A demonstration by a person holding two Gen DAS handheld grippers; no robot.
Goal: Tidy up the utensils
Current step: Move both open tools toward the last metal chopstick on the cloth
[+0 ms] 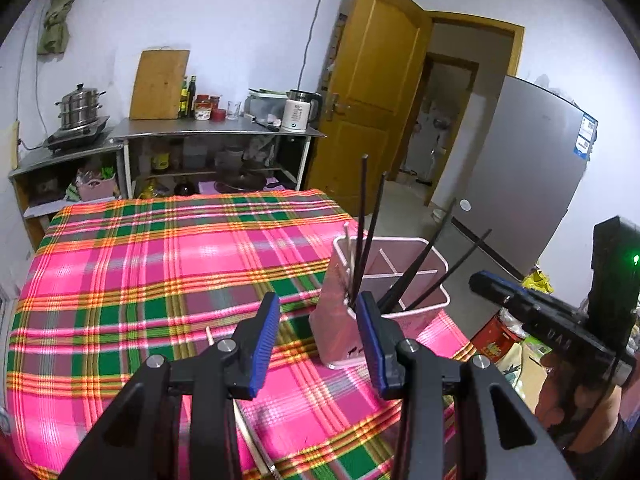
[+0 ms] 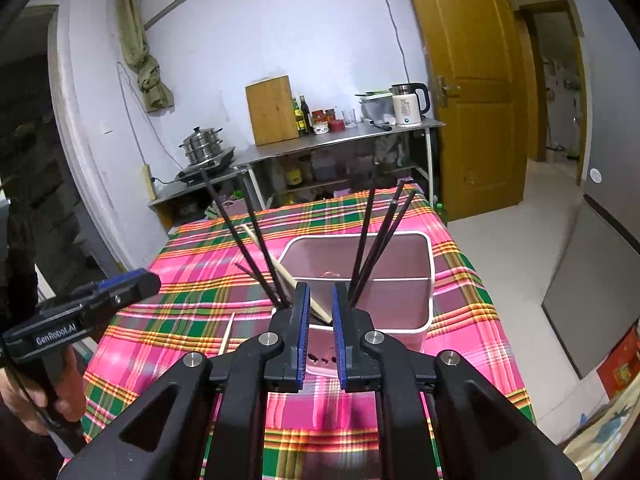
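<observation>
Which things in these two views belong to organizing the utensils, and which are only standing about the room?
Belong to the job:
pink holder
black chopsticks
pale chopstick on the cloth
left gripper
right gripper

Standing about:
steamer pot
cutting board
kettle
fridge

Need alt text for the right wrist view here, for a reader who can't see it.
The right gripper, jaws slightly apart and empty, hovers over a pink divided utensil holder on a plaid tablecloth. Black chopsticks lean in its compartments, and one pale chopstick lies on the cloth. The left gripper enters from the left.
</observation>
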